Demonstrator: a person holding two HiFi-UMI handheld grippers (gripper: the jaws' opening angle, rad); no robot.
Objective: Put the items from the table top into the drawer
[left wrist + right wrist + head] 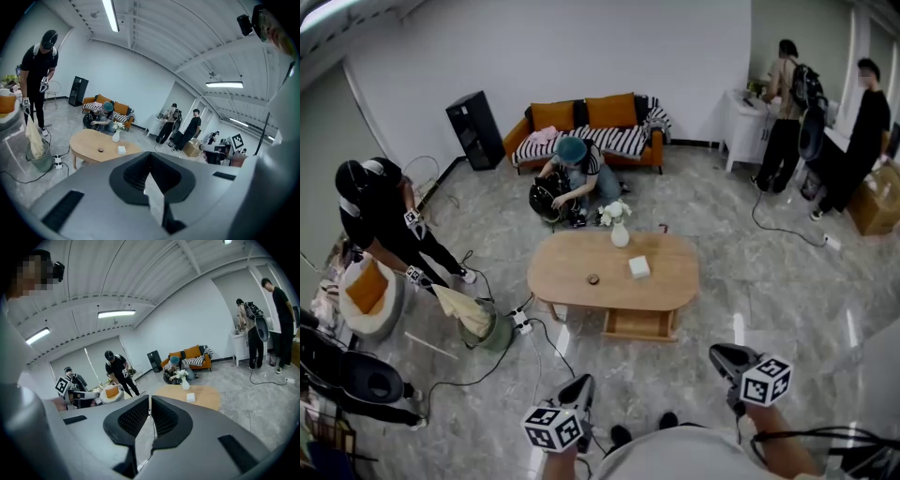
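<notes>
While the left gripper and right gripper are closed empty, a white box lies on the oval table.

The left gripper and the right gripper both have matt grey plastic shells, with black, ribbed, rubbery-looking pads. Ahead of them, the table is pale wood with a smooth, matt top, and its drawer is the same wood. The vase looks glossy white, and the white box is matt. Beneath the grippers, the floor is polished grey marble-patterned tile that throws glare.
</notes>
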